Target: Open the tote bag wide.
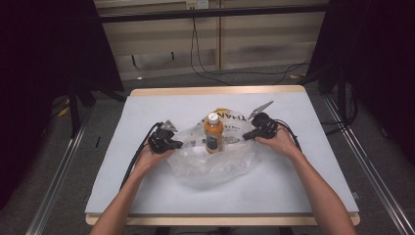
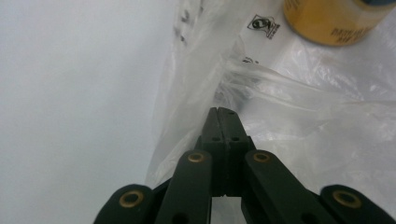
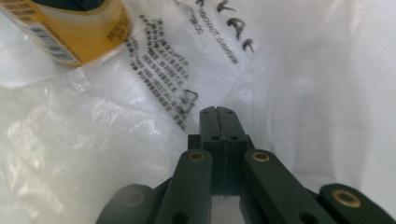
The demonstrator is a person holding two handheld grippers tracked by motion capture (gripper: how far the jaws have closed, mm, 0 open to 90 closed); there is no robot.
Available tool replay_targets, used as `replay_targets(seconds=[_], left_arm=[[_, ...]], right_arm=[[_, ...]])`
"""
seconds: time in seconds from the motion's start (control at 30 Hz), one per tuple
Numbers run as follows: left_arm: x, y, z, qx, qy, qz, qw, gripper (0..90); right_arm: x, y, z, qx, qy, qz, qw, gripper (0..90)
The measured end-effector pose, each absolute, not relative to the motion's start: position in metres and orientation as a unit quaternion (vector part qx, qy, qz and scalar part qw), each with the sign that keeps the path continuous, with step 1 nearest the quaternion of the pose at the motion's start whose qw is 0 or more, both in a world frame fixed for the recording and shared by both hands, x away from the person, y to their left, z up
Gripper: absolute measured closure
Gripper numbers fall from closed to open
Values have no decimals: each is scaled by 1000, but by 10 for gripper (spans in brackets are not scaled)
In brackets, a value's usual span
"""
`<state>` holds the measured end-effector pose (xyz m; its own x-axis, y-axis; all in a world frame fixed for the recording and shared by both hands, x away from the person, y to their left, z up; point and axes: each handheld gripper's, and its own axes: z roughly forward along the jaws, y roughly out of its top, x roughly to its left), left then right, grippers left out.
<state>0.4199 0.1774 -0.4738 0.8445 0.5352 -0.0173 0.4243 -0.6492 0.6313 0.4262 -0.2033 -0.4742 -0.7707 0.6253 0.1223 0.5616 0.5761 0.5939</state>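
- At mid-table, a thin plastic bag (image 1: 215, 164) lay crumpled around an upright orange bottle (image 1: 214, 132).
- Left gripper (image 1: 179, 144) and right gripper (image 1: 246, 136) were clenched at the bag's opposite edges; whether film was pinched was unclear.
- Judged limp, light and slippery; bunched rim folds offered the best hold.

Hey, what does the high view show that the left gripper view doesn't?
High view: the orange drink bottle with a white cap standing upright whole on the clear crinkled plastic bag, both hands, the right gripper, and the pale table edge to edge.

Left gripper view: the left gripper close up, jaws shut at the bag's handle, and a small printed logo.

Both: bag, bottle, table.
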Motion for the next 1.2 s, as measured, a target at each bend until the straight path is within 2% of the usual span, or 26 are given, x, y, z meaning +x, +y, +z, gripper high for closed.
replay_targets(seconds=[0.13,0.37,0.5,0.67,1.2], left_arm=[[417,176,-474,903,262,97,325,900],[415,170,-469,900,255,87,344,900],[410,171,-464,883,264,87,378,900],[404,171,-456,879,243,94,400,900],[388,180,-428,826,236,105,500,900]], right_arm=[[428,-206,-474,347,881,316,53,900],[426,-192,-476,335,875,344,53,900],[423,-188,-471,335,867,364,59,900],[419,-189,-458,336,853,392,72,900],[395,-208,-430,355,784,496,116,900]])
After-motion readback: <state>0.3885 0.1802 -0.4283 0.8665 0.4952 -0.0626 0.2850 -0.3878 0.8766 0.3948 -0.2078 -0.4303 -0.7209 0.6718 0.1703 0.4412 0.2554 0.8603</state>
